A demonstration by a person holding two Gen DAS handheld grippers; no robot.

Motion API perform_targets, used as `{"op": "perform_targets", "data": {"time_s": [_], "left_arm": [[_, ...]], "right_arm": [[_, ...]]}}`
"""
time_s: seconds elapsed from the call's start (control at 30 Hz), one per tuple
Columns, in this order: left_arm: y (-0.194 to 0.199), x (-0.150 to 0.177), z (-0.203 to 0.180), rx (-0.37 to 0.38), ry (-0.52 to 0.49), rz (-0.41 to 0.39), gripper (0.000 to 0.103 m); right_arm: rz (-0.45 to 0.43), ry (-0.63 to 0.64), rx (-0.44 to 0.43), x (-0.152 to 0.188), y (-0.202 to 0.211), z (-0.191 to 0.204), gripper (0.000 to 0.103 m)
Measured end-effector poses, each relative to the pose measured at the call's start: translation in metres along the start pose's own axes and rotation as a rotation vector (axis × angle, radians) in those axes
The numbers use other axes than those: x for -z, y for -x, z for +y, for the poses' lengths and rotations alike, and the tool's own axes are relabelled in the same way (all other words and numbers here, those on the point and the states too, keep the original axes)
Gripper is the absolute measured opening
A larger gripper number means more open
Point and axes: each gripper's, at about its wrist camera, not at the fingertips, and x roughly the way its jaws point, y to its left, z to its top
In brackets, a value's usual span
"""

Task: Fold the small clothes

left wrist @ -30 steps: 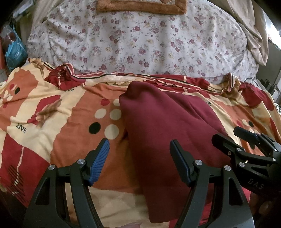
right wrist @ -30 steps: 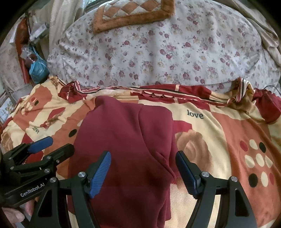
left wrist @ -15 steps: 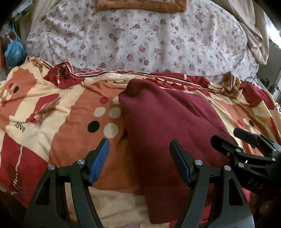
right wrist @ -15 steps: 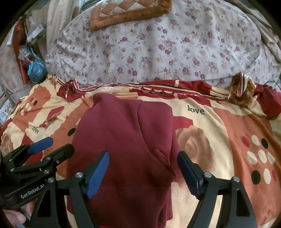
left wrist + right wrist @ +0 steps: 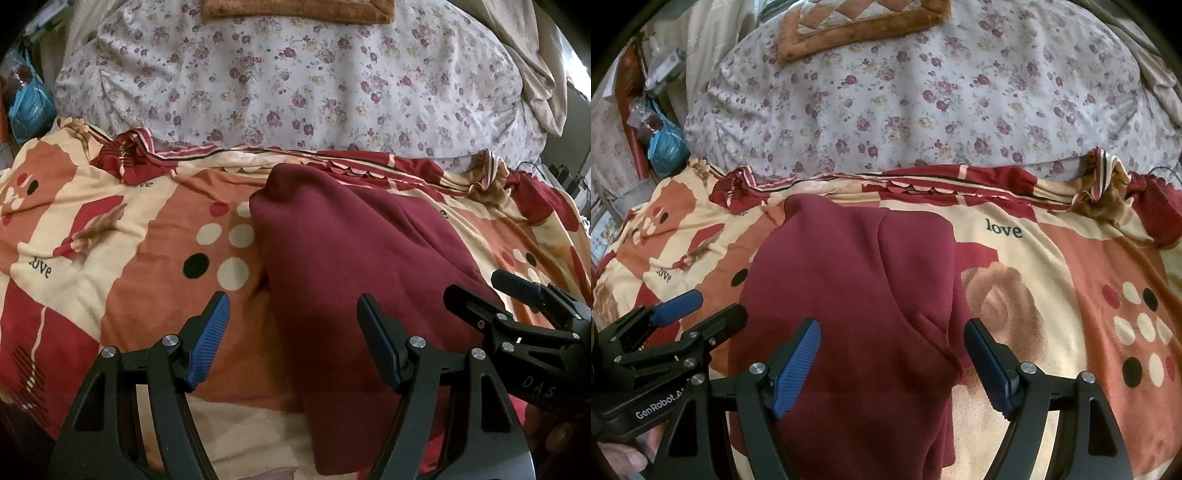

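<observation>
A dark red garment (image 5: 354, 258) lies folded lengthwise on the patterned blanket (image 5: 110, 236); it also shows in the right wrist view (image 5: 849, 280). My left gripper (image 5: 293, 332) is open and empty, hovering over the garment's near left edge. My right gripper (image 5: 892, 354) is open and empty above the garment's near right part, where a fold bunches (image 5: 934, 325). The right gripper shows at the right of the left wrist view (image 5: 517, 302), the left gripper at the left of the right wrist view (image 5: 698, 314).
A floral quilt (image 5: 295, 81) is heaped behind the blanket, with a brown bordered mat (image 5: 857, 22) on top. A blue plastic bag (image 5: 665, 147) and clutter stand at the far left. Beige cloth (image 5: 535, 74) hangs at the far right.
Both grippers have drawn back slightly toward the near edge, so the garment and blanket sit a little higher and farther in both views. Both grippers stay open.
</observation>
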Motion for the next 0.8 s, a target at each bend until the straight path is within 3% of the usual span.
{"op": "perform_targets", "data": {"time_s": [0.8], "left_arm": [[-0.0042, -0.0048, -0.0002, 0.0, -0.005, 0.003, 0.072]], "right_arm": [[0.007, -0.009, 0.001, -0.0024, -0.005, -0.0005, 0.078]]}}
